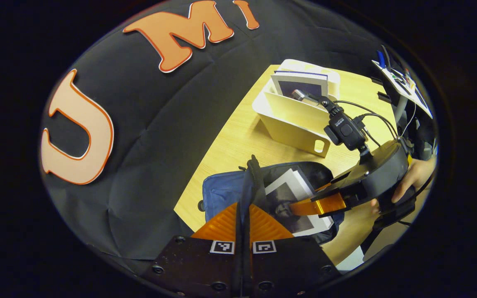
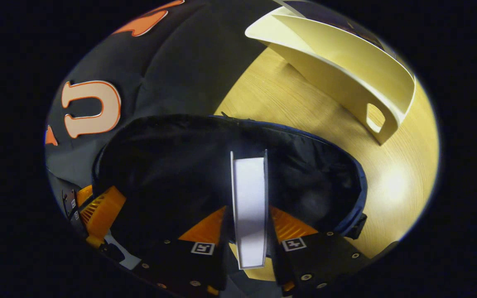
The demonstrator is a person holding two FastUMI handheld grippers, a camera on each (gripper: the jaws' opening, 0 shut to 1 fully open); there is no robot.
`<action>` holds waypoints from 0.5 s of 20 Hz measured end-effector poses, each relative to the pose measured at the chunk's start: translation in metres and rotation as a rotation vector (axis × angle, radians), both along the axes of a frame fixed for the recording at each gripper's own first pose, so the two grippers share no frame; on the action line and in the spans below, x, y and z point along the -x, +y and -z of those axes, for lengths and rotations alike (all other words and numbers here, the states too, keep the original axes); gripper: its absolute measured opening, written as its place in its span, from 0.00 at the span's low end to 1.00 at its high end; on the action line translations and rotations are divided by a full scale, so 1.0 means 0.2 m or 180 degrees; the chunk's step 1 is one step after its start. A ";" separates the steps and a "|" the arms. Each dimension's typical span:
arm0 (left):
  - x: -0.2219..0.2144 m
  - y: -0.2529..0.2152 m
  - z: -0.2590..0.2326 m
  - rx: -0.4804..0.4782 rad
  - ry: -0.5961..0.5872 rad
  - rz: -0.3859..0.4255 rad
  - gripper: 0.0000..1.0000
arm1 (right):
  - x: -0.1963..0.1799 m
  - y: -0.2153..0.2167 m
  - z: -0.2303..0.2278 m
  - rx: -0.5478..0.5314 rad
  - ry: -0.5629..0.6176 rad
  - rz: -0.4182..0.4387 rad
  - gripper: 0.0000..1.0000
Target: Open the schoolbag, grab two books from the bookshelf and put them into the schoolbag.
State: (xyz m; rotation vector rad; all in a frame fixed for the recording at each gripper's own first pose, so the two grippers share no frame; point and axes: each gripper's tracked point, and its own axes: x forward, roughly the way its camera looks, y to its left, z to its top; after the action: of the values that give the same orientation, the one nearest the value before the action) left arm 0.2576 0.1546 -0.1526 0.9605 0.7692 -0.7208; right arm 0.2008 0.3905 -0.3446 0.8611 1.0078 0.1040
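The blue schoolbag [image 1: 222,192] lies open on the wooden table [image 1: 238,136]. My left gripper [image 1: 244,207] is shut on the bag's black rim and holds the mouth up. My right gripper [image 2: 249,215] is shut on a book [image 2: 249,198], whose white page edge points into the bag's dark inside [image 2: 172,165]. In the left gripper view that book [image 1: 290,188] sits partly inside the bag, with the right gripper [image 1: 302,207] on its cover. Behind it, the cream bookshelf [image 1: 292,120] holds another book [image 1: 300,85].
A hand [image 1: 414,176] holds the right gripper near the table's right side. The cream bookshelf [image 2: 346,62] stands just beyond the bag. The left gripper [image 2: 97,215] sits at the bag's left rim. The black cloth wall [image 1: 147,124] borders the table.
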 end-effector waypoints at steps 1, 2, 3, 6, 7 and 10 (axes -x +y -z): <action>0.00 -0.01 0.00 -0.0005 0.0008 0.0007 0.02 | 0.01 -0.02 0.00 0.0020 0.0041 -0.0019 0.62; 0.00 -0.01 0.00 0.0006 0.0024 0.0004 0.02 | 0.02 -0.03 0.01 0.0037 0.0078 -0.0037 0.80; 0.00 -0.02 0.01 0.0016 0.0044 -0.0001 0.02 | 0.03 -0.04 0.01 0.0029 0.0101 -0.0057 0.97; 0.00 -0.02 0.01 -0.0009 0.0031 -0.0015 0.02 | 0.02 -0.05 0.02 0.0087 0.0124 -0.0055 0.97; 0.01 -0.03 0.02 -0.0037 0.0021 0.0012 0.02 | 0.03 -0.03 0.05 0.0094 0.0176 -0.0086 0.98; 0.03 -0.05 0.02 -0.0124 0.0021 0.0105 0.02 | 0.07 0.07 0.08 0.0069 0.0315 -0.0203 0.98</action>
State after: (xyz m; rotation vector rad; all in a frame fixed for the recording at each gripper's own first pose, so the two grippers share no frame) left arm 0.2519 0.1454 -0.1571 1.0085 0.7771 -0.7404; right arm 0.1877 0.4040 -0.3601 0.8209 1.1274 0.1051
